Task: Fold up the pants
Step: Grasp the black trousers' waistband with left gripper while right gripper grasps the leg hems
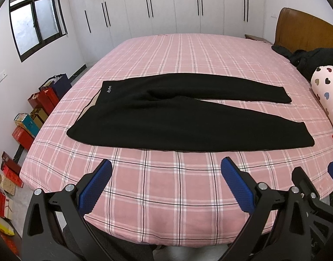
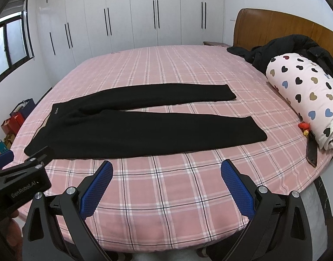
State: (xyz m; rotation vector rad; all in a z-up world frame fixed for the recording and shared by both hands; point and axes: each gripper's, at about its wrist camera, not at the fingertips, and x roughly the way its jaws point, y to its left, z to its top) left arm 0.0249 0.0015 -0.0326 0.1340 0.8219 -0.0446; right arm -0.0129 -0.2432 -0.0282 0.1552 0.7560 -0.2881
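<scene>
1. both claws inspected: left gripper (image 1: pixel 166 179) and right gripper (image 2: pixel 167 180) each stand with jaws spread wide, nothing between the blue pads (image 1: pixel 94 190), nothing held
2. both hover side by side over the near edge of the bed (image 1: pixel 166 213), short of the garment and not touching it; judged a ready stance ahead of the first grab
3. pants (image 1: pixel 166 119), black, one pair, lie flat across the middle of the pink plaid sheet, waistband to the left, two legs running right and parted in a narrow v
4. no fold is visible; task judged not yet begun
5. flat, spread layout judged deliberate, so one leg can be laid over the other cleanly; the near leg edge lies closest to both claws
6. rolled heart-print quilt (image 2: pixel 305 95), one, lies along the right side by the wooden headboard (image 2: pixel 275 26), well apart from the pants, leaving the folding area free
7. dark jacket (image 2: pixel 286 47), one, heaped behind the quilt against the headboard
8. small red item (image 2: pixel 303 126) and a dark flat object (image 2: pixel 311 154) lie just beside the quilt; identity cannot be told
9. boxes and bags (image 1: pixel 36 108) are stacked on the floor to the left; exact count cannot be told
</scene>
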